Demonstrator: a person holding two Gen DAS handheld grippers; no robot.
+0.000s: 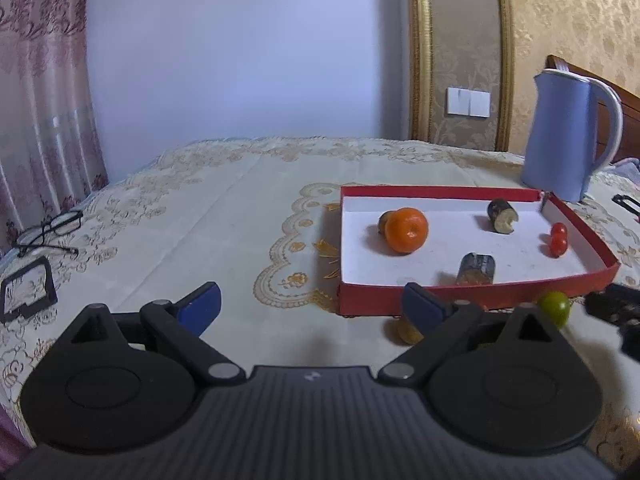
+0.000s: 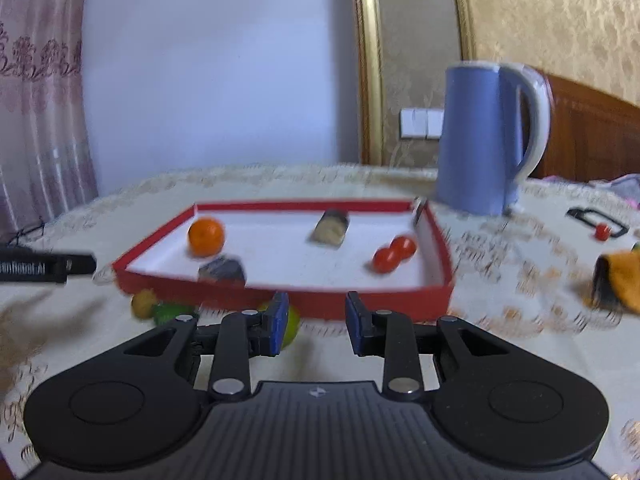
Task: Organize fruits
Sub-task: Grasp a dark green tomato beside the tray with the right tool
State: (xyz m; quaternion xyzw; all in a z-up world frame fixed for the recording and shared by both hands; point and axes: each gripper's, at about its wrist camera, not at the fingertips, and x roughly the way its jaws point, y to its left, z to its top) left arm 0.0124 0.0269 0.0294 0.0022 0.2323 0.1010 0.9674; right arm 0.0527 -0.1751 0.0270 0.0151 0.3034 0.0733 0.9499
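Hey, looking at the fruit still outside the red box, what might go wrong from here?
1. The green fruit sits right against the red box wall, partly behind one finger of the right gripper; a grab there may bump the box or send the fruit rolling.
2. The right view is smeared, so the hand seems to be moving fast; it may overshoot.
3. The left gripper hangs close by, over a yellow fruit; the two may collide.

Pale blue wall (image 1: 240, 48), pink floral curtain (image 1: 40, 80), gold-trimmed damask panel (image 1: 560, 40), embroidered tablecloth (image 1: 200, 208).
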